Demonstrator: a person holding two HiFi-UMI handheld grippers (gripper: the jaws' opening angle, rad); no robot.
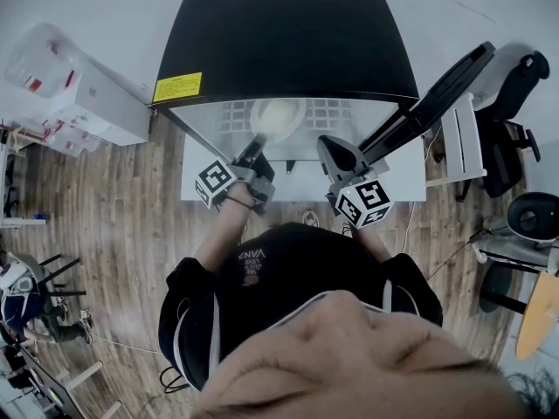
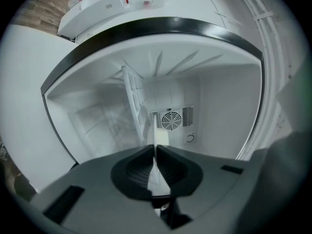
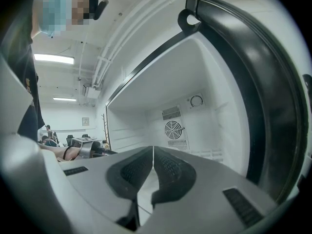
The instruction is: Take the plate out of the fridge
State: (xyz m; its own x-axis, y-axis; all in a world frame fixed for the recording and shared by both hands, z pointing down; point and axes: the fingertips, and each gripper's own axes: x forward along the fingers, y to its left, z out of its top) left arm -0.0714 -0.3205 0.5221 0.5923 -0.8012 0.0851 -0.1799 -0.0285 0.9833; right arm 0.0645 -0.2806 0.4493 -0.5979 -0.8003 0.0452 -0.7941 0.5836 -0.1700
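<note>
Left gripper (image 1: 258,147): jaws pinch the near rim of the white plate (image 1: 278,117). Plate sits at the front edge of the wire shelf (image 1: 336,112) in the open fridge (image 1: 288,33). Thin one-sided hold, so the plate may tip, slip or snag on the wires if pulled. Right gripper (image 1: 332,149): jaws pressed together, empty, giving no support.

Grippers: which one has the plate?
The left gripper: its jaws pinch the rim of the white plate. The right gripper is shut on nothing.

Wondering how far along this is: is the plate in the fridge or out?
In. The plate lies on the wire shelf inside the fridge, whose door stands open.
</note>
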